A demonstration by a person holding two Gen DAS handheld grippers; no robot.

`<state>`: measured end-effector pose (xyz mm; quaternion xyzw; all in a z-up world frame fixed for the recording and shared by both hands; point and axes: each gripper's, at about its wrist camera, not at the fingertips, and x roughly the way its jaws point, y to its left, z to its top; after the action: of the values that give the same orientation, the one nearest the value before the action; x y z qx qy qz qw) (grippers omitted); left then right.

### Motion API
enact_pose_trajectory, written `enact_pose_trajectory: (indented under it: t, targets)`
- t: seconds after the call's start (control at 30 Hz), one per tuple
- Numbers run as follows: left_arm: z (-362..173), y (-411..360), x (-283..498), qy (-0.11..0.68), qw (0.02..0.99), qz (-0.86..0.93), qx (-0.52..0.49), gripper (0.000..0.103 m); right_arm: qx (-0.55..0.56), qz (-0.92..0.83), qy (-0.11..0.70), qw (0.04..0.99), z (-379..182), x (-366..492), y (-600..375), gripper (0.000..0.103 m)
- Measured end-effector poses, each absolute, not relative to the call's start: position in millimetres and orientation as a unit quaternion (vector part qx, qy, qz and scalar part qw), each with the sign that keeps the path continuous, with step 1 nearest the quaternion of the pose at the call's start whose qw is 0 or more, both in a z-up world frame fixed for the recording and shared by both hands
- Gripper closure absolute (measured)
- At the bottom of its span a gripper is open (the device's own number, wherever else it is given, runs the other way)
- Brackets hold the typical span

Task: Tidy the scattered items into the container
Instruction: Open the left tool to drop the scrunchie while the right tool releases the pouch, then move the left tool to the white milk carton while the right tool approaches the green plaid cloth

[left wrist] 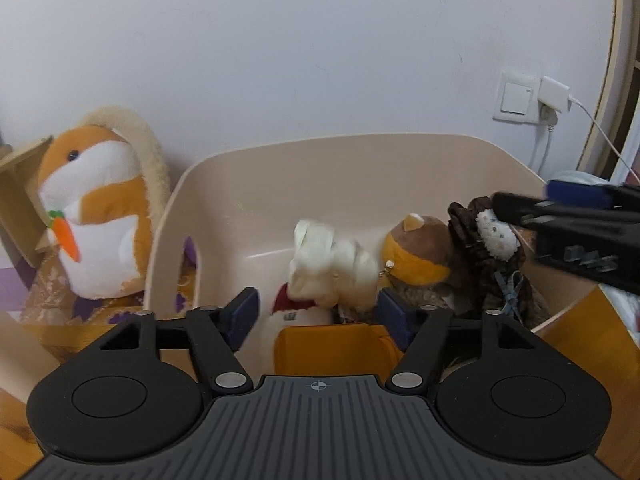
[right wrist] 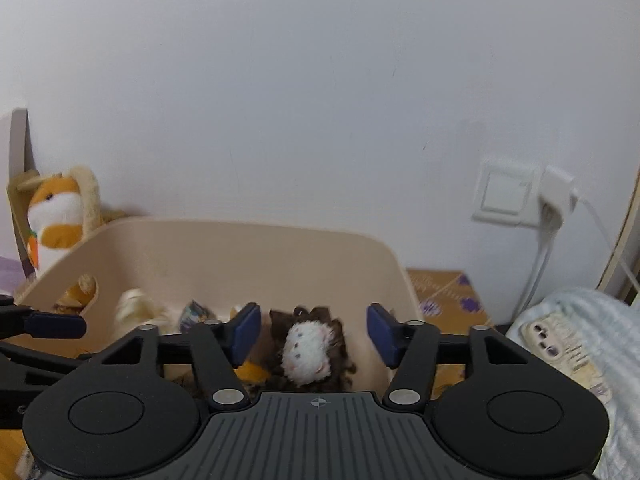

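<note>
A beige plastic bin (left wrist: 360, 168) holds several plush toys. A cream plush (left wrist: 332, 260) with a red scarf lies blurred in the bin, just ahead of my open left gripper (left wrist: 316, 316). Beside it sit an orange-brown cat plush (left wrist: 416, 252) and a brown-dressed doll with a white face (left wrist: 496, 240). My right gripper (right wrist: 314, 332) is open over the bin (right wrist: 240, 256), with the white-faced doll (right wrist: 310, 350) loose between its fingers. The right gripper also shows in the left wrist view (left wrist: 520, 208), and the left gripper in the right wrist view (right wrist: 52, 326).
A large orange and white plush with a carrot (left wrist: 96, 216) stands outside the bin at the left, against the wall. A wall switch and charger with cable (left wrist: 532, 100) are at the right. A pale blue cloth (right wrist: 576, 352) lies right of the bin.
</note>
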<state>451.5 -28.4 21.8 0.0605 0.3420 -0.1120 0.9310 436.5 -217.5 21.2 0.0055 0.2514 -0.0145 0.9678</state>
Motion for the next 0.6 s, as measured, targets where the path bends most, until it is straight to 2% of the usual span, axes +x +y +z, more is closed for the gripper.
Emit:
enact_pose_trajectory:
  t: [0.1, 0.2, 0.37, 0.6]
  targets:
    - [23, -23, 439, 0.321, 0.937, -0.123, 0.06, 0.026, 0.042, -0.003, 0.232, 0.972, 29, 416, -227, 0.03]
    - [28, -12, 428, 0.31, 0.941, -0.122, 0.052, 0.021, 0.059, 0.003, 0.217, 0.974, 33, 394, -231, 0.027]
    - [40, 6, 398, 0.286, 0.95, -0.122, 0.037, 0.02, 0.075, 0.02, 0.204, 0.976, 33, 361, -232, 0.026]
    - [41, 8, 350, 0.283, 0.949, -0.122, 0.068, 0.02, 0.052, 0.042, 0.195, 0.978, 24, 321, -215, 0.022]
